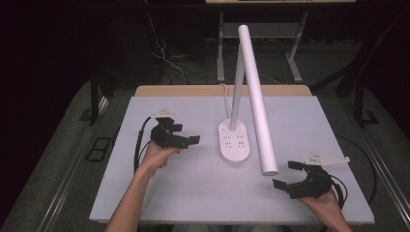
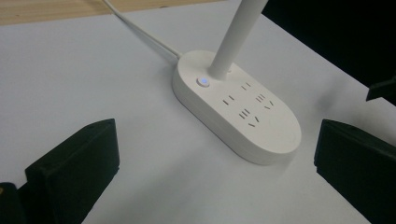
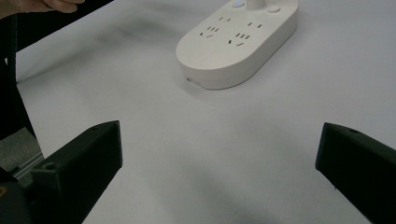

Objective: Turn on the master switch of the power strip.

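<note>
A white desk lamp stands mid-table on an oval base (image 1: 234, 142) that carries several power sockets. Its stem (image 1: 236, 89) rises upright, and the long white lamp bar (image 1: 256, 96) slopes down toward the near right. A small button on the base (image 2: 203, 81) glows blue beside the stem. My left gripper (image 1: 186, 134) is open, left of the base and pointing at it, with nothing between its jaws. My right gripper (image 1: 287, 175) is open at the near right, below the bar's lower end, and holds nothing. The base (image 3: 238, 42) lies ahead of the right gripper's jaws.
The white table top (image 1: 193, 193) has a wooden strip along its far edge (image 1: 193, 90). The lamp's white cord (image 2: 140, 32) runs from the base toward that edge. Black cables (image 1: 139, 145) trail from the left gripper. Dark floor and table legs lie beyond.
</note>
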Tool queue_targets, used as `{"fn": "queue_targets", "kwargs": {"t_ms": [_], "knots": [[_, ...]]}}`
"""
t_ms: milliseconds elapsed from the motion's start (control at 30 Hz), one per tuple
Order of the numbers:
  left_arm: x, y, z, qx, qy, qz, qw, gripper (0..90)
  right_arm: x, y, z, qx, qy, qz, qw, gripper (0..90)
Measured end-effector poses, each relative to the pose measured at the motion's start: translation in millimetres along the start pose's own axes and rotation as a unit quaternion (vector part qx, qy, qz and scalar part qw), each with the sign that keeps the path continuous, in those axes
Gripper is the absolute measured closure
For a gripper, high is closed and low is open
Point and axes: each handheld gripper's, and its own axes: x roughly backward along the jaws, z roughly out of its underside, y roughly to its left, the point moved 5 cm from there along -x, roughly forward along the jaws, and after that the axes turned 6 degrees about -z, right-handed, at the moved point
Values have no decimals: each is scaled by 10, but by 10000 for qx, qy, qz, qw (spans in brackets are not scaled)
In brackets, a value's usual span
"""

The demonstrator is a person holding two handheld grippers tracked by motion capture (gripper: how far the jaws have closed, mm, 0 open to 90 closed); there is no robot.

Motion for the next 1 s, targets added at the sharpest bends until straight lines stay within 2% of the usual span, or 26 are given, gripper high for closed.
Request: {"fn": "queue_targets", "kwargs": {"t_ms": [333,567,800,1000], "knots": [[159,-102,212,-18,-219,-1,9998,0,-9,11,-1,28,2,-8,10000,1],[286,-140,381,56,-415,-62,9991,0,-19,18,0,42,19,-19,10000,1],[434,-209,533,-109,-493,-235,9984,0,-20,28,3,34,30,-24,10000,1],[540,-256,715,-121,-497,-294,9983,0,-19,42,8,20,33,-46,10000,1]]}}
